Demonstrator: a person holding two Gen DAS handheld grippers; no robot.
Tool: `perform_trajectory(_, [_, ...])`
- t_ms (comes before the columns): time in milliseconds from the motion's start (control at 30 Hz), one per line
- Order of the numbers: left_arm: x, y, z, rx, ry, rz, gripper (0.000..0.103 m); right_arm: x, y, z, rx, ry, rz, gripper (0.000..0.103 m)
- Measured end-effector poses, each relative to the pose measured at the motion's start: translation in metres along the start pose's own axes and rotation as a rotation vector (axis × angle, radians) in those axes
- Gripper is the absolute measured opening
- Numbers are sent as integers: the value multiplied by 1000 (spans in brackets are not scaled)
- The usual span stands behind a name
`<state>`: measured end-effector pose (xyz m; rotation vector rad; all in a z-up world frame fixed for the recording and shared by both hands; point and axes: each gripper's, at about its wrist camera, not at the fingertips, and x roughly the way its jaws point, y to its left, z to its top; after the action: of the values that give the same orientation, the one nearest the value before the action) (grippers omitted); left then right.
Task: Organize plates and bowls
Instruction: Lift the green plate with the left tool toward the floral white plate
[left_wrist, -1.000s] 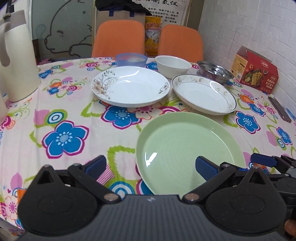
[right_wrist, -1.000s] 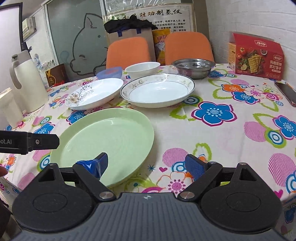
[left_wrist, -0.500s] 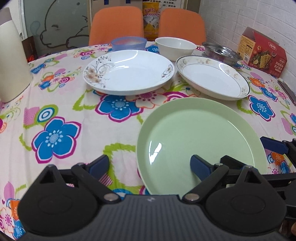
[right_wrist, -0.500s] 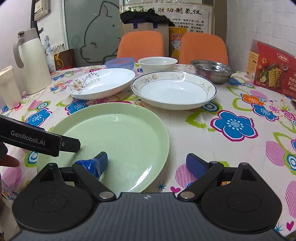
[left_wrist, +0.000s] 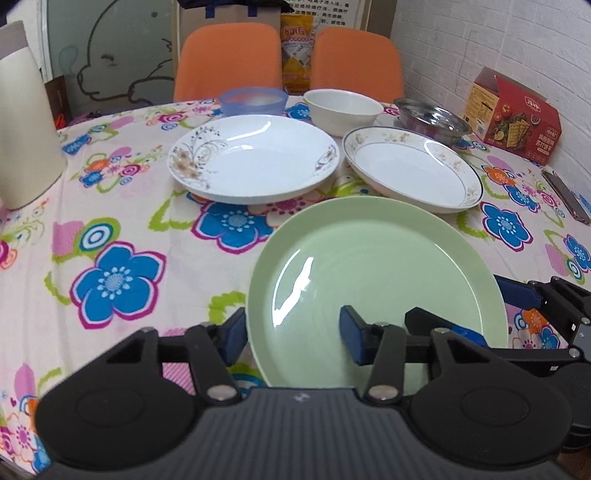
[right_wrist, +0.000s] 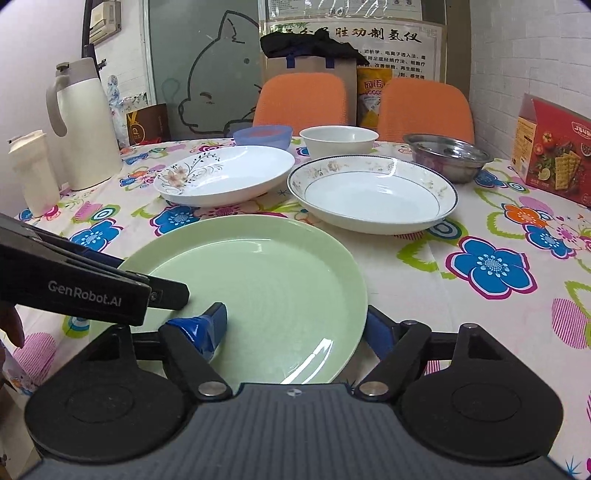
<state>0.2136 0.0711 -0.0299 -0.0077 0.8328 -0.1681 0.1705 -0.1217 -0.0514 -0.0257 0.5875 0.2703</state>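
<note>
A green plate (left_wrist: 376, 280) lies at the near table edge; it also shows in the right wrist view (right_wrist: 258, 288). My left gripper (left_wrist: 291, 332) is open and straddles its left rim, one finger outside, one over the plate. My right gripper (right_wrist: 295, 328) is open and straddles its right rim the same way. Behind stand a white flower-print plate (left_wrist: 255, 158), a gold-rimmed white plate (left_wrist: 413, 168), a blue bowl (left_wrist: 253, 101), a white bowl (left_wrist: 343, 109) and a steel bowl (left_wrist: 432, 118).
A cream thermos jug (right_wrist: 86, 125) and a small white bottle (right_wrist: 31, 173) stand at the left. A red cracker box (left_wrist: 513, 114) and a dark phone (left_wrist: 565, 197) lie at the right near the brick wall. Two orange chairs (right_wrist: 303, 99) stand behind the table.
Both grippers have moved inward onto the green plate's near rim, each now with one finger over the plate and one outside. The jaws have narrowed a little.
</note>
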Motion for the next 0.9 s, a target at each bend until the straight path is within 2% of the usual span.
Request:
perform_trajectory(133, [-14,32,0,-52,-6,75,49,-3,24,8,-19,-37,30,65])
perform_trajectory(333, [-22,86,-5,-114,10,182,49,21,74,18,-54,-34,152,66])
perform_trajectory(433, [-14,100,-4,-124,28,172,49,36,94,21,-69,-13,186,66])
perform_trajectory(633, [-3,110,0,-153,15,142,50,51,108,23,-110,19,153,69])
perform_trajectory(667, [-2,112,1,-163,16,132,54,52,108,23,-121,17,148,70])
perform_trajectory(700, [-3,116,2,-179,13,127,76,52,107,23,-119,20,151,70])
perform_trajectory(733, [-6,120,3,-199,-7,117,82,52,106,24,-120,25,159,70])
perform_trajectory(833, [-21,130,10,-219,-77,122,86,48,94,31,-103,52,214,68])
perform_trajectory(900, [-23,137,23,-223,-106,119,95,36,76,40,-60,16,205,69])
